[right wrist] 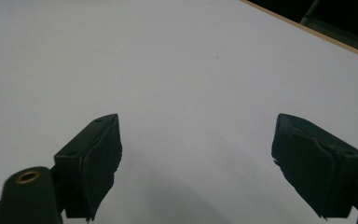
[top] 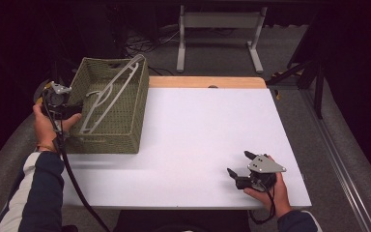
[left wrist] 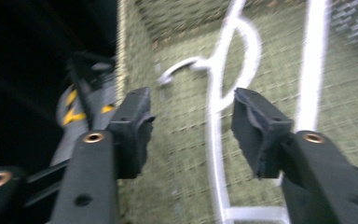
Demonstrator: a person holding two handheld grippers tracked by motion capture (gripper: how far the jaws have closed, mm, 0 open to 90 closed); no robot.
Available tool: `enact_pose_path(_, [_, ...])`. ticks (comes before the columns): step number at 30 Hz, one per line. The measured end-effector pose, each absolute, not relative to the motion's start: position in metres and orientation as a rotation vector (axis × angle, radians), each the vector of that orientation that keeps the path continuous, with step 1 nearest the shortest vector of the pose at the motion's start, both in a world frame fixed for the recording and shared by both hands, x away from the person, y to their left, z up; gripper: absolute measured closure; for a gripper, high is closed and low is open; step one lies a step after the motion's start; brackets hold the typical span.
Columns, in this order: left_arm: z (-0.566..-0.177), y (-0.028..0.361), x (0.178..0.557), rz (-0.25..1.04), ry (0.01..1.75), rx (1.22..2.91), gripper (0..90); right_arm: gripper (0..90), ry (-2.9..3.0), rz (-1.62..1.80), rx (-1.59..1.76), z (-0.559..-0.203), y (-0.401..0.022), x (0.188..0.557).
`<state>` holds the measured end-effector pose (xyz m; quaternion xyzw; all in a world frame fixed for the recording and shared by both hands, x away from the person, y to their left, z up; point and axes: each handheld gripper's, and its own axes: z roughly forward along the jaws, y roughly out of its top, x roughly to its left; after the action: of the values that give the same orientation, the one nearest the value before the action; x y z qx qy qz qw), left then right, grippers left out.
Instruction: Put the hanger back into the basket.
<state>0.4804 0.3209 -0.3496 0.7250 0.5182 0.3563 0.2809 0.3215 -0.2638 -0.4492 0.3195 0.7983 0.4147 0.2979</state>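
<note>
A white plastic hanger (top: pixel 108 92) lies slanted inside an olive woven basket (top: pixel 111 123) at the table's left side, its top end resting on the far rim. My left gripper (top: pixel 71 110) is at the basket's left wall, held over the rim. In the left gripper view its jaws (left wrist: pixel 191 126) stand apart above the basket floor (left wrist: pixel 177 154). The hanger's thin bar (left wrist: pixel 214 149) and hook run between them, and neither pad touches it. My right gripper (top: pixel 237 163) rests open on the white table (top: pixel 198 125) near the front right, with nothing between its jaws (right wrist: pixel 196 154).
The basket takes up the table's left part. A wooden strip (top: pixel 207 82) edges the far side. Beyond it stands a white metal frame (top: pixel 220 29) on the floor. Dark stands rise at the right (top: pixel 314 72).
</note>
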Motion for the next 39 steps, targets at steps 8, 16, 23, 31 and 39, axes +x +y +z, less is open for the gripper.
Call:
enact_pose_path(8, [-0.34,0.308,0.468,0.935,1.213,1.865,24.9,16.7,2.128,1.101,0.847,-0.449,-0.263,0.321])
enact_pose_path(16, [-0.328,0.292,0.454,0.91,1.051,1.826,14.0,16.7,2.117,1.104,0.848,-0.449,-0.264,0.321])
enact_pose_path(23, [-0.323,0.277,0.435,0.872,0.893,1.802,11.7,16.7,2.109,1.107,0.853,-0.448,-0.264,0.321])
enact_pose_path(31, [-0.323,0.267,0.417,0.845,0.789,1.765,9.2,16.6,2.092,1.111,0.872,-0.448,-0.266,0.322])
enact_pose_path(39, [-0.329,0.263,0.403,0.853,0.738,1.723,7.8,15.1,2.069,1.121,0.891,-0.444,-0.266,0.325])
